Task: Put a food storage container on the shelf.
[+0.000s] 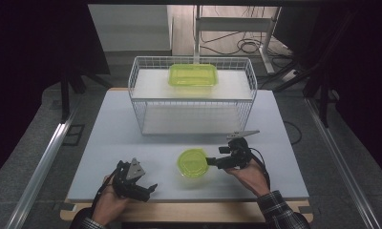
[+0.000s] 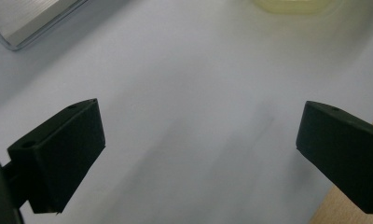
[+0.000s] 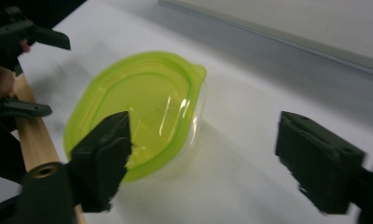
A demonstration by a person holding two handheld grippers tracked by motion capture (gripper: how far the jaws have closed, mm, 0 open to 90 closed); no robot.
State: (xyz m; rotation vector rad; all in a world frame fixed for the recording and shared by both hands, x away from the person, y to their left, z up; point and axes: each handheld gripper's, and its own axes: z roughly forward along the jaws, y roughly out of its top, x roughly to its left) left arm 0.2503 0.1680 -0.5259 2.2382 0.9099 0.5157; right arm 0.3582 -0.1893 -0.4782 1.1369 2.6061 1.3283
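Right gripper view: container (image 3: 142, 112) beside left fingers (image 3: 103, 154).

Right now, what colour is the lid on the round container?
Yellow-green, on the round container; clearest in the right gripper view.

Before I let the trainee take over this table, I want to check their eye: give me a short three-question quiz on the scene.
1. True or false: the round green-lidded container sits inside the wire basket.
2. Which tool is nearest the round container? A) left tool B) right tool
3. What rests on the shelf in the wire basket?

Key:
1. False; it stands on the white tabletop in front of the basket.
2. B; its open jaws are at the container's edge, one jaw over the lid, not gripping.
3. A rectangular green-lidded container.
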